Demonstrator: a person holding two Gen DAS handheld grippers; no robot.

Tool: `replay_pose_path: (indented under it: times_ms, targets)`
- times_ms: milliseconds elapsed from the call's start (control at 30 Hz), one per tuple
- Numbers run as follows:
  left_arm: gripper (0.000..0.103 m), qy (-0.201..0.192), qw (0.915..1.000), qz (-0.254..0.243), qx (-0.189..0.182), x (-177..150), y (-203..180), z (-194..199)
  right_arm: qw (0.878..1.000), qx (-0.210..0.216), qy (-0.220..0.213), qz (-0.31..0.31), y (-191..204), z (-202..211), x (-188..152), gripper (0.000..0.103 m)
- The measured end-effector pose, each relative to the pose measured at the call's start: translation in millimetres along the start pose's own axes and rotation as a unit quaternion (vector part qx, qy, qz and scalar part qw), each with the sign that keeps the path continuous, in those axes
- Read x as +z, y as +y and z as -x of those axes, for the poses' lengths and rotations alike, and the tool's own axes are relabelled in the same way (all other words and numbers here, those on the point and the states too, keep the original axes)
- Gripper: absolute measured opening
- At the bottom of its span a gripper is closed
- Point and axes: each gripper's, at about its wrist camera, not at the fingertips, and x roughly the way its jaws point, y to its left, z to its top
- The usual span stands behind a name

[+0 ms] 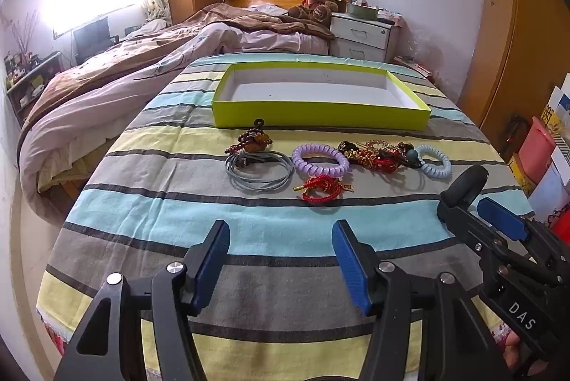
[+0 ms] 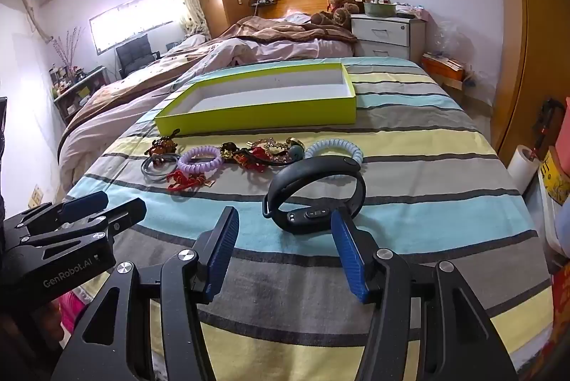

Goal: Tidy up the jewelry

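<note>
presently the black band (image 2: 315, 194) is framed between the spread right gripper (image 2: 285, 251); the left gripper (image 1: 281, 261) is held released. closing is called for next, then carrying to the green box (image 2: 256, 117).

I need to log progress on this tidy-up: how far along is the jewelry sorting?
Nothing looks done: the green box has nothing in it. In hand: nothing gripped; the right tool is open around a black wristband on the striped cloth, and the left tool is open. Left: the wristband, purple coil tie, red cord, grey cord and the rest.
</note>
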Motion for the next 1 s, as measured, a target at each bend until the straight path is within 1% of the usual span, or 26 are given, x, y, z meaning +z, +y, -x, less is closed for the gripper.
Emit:
replay_pose_path:
  times_ms: [267,300,433,600,1000]
  targets:
    - [0.059,-0.001,1.0,-0.001,-0.002,5.6,-2.7,-3.5,1.0,-0.001,0.002,-0.001,2.5,-4.3,-0.2,0.055]
    - [0.059,-0.001,1.0,0.0,-0.002,5.1,-2.1,-3.3,1.0,-0.001,-0.006,-0.004,-1.3,-2.9,4.5,0.055]
    - [0.059,-0.001,1.0,0.0,0.003,6.9,-0.2,0.3,1.0,0.0,-0.007,-0.004,-1.8,-6.2,9.9,0.055]
    - [0.059,-0.003,1.0,0.0,0.007,6.7,-0.3,1.6,1.0,-0.004,-0.01,-0.009,-2.3,-0.6,0.4,0.055]
    - [0.059,0.0,0.9999,0.007,0.008,5.0,2.3,1.9,1.0,0.0,-0.009,-0.01,-2.9,1.7,-1.4,0.055]
